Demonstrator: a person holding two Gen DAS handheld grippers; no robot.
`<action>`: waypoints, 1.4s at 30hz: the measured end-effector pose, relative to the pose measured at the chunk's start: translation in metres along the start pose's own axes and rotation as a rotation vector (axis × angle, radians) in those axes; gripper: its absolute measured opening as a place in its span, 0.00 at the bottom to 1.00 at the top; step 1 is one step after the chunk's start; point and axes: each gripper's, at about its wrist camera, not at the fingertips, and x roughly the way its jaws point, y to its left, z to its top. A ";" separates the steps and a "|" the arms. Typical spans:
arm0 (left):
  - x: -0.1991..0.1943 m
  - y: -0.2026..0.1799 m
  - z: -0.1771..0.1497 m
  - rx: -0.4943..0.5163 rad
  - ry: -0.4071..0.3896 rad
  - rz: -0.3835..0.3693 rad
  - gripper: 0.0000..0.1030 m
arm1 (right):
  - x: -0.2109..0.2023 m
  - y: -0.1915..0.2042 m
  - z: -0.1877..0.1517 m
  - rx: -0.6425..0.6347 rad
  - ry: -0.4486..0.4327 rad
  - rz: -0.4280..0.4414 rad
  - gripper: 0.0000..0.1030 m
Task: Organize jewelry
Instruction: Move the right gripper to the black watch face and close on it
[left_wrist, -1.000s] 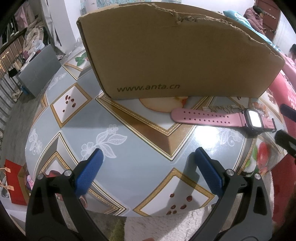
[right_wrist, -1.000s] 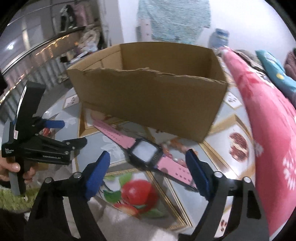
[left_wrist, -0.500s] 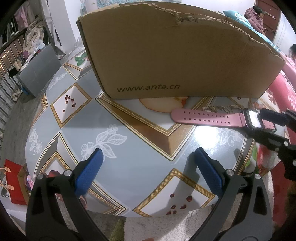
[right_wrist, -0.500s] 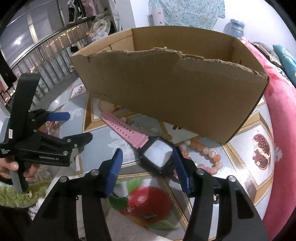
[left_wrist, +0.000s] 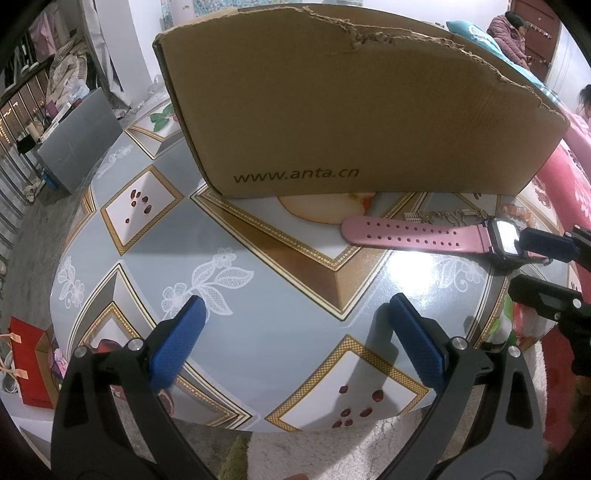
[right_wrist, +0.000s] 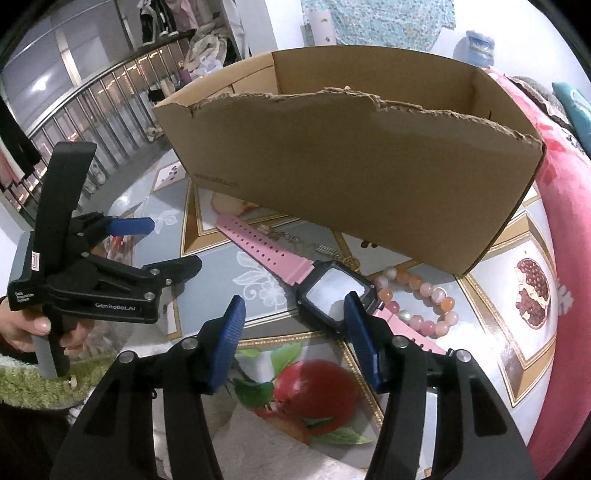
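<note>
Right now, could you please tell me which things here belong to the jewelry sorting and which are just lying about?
For the job: pink watch, bead bracelet, thin chain, cardboard box, right claw.

Lying about: red bag, pink blanket, grey cabinet.

Right gripper (right_wrist: 293, 325) half open over desk (right_wrist: 229, 258), right finger tip (right_wrist: 356, 314) at watch (right_wrist: 332, 291) face edge. Pink strap runs toward cardboard box (right_wrist: 347, 173). Bead bracelet (right_wrist: 424, 295) beside watch. Left gripper (right_wrist: 162, 243) open, hand-held, at left.
</note>
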 end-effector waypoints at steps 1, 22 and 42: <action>0.000 0.000 0.000 0.001 0.001 0.003 0.93 | 0.000 0.000 0.000 -0.003 -0.001 -0.010 0.53; -0.006 -0.008 0.002 -0.006 0.021 0.042 0.93 | 0.008 -0.005 0.013 -0.041 0.002 -0.046 0.53; -0.008 -0.014 0.003 0.003 0.016 0.047 0.93 | 0.005 0.005 0.006 -0.065 0.034 -0.015 0.53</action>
